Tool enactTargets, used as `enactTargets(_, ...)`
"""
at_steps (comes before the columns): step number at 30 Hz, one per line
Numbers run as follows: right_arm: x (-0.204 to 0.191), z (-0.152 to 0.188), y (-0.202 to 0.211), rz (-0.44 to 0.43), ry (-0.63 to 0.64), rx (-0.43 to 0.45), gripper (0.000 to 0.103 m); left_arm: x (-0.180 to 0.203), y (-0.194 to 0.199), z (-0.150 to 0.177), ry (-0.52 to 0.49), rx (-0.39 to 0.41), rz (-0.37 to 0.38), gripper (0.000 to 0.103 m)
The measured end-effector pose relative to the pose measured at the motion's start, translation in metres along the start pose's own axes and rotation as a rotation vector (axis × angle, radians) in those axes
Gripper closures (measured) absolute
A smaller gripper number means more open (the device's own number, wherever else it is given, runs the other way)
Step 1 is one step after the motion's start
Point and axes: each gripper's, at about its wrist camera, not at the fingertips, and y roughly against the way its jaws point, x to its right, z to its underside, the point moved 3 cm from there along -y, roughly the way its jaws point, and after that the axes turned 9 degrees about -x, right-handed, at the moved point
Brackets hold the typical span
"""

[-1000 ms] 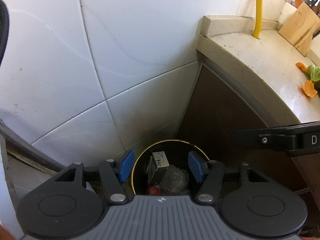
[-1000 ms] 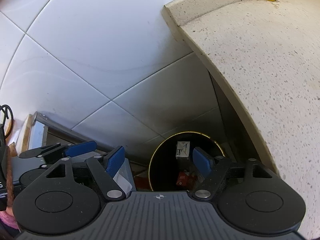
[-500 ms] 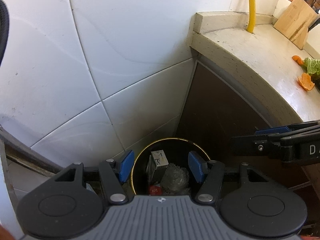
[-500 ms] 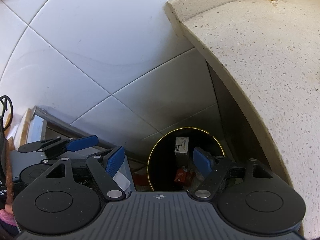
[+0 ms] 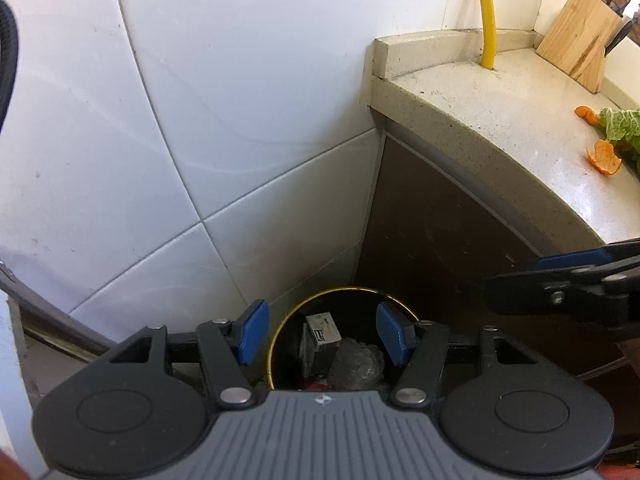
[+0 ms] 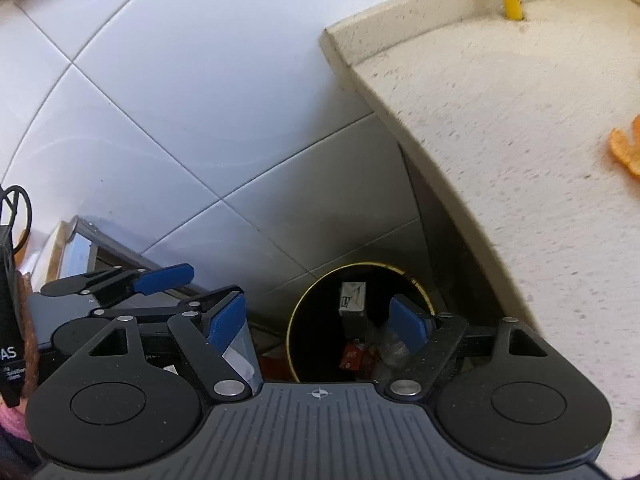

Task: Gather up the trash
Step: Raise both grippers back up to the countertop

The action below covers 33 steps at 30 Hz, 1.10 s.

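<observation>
A black trash bin with a gold rim (image 5: 352, 290) (image 6: 360, 265) stands on the floor in the corner between the tiled wall and the counter. Inside it lie a small carton (image 5: 320, 332) (image 6: 353, 300), crumpled clear plastic (image 5: 358, 362) and something red (image 6: 352, 356). My left gripper (image 5: 322, 334) hangs open above the bin, nothing between its blue pads. My right gripper (image 6: 322, 324) is open and empty too, over the bin. On the counter top lie orange peels (image 5: 605, 157) (image 6: 627, 150) and a green leaf (image 5: 624, 128).
The speckled counter (image 5: 500, 120) (image 6: 500, 120) runs along the right, with a yellow pipe (image 5: 488, 16) and a wooden knife block (image 5: 580, 44) at its back. A brown cabinet front (image 5: 440, 232) sits beside the bin. White wall tiles (image 5: 200, 120) fill the left.
Both grippers have risen and tilted toward the counter, so more of its top and the peels show. Both stay open and empty.
</observation>
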Motion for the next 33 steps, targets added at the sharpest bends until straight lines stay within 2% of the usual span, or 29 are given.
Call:
enactTargets(5, 0.006, 0.004, 0.023, 0.006, 0.017, 0.038, 0.018, 0.012, 0.009, -0.004, -0.02, 0.016, -0.047, 0.047)
enactTargets(11, 0.018, 0.011, 0.062, 0.006, 0.022, 0.12, 0.016, 0.044, 0.028, -0.018, -0.072, 0.065, -0.043, 0.046)
enactTargets(18, 0.043, 0.026, 0.114, 0.056, -0.006, 0.23, 0.016, 0.094, 0.044, -0.038, -0.169, 0.123, -0.001, 0.046)
enactTargets(26, 0.086, 0.048, 0.171, 0.134, -0.108, 0.364, 0.015, 0.157, 0.057, -0.058, -0.304, 0.187, 0.084, 0.041)
enactTargets(33, 0.128, 0.068, 0.201, 0.223, -0.211, 0.44, 0.014, 0.211, 0.062, -0.07, -0.415, 0.21, 0.151, 0.041)
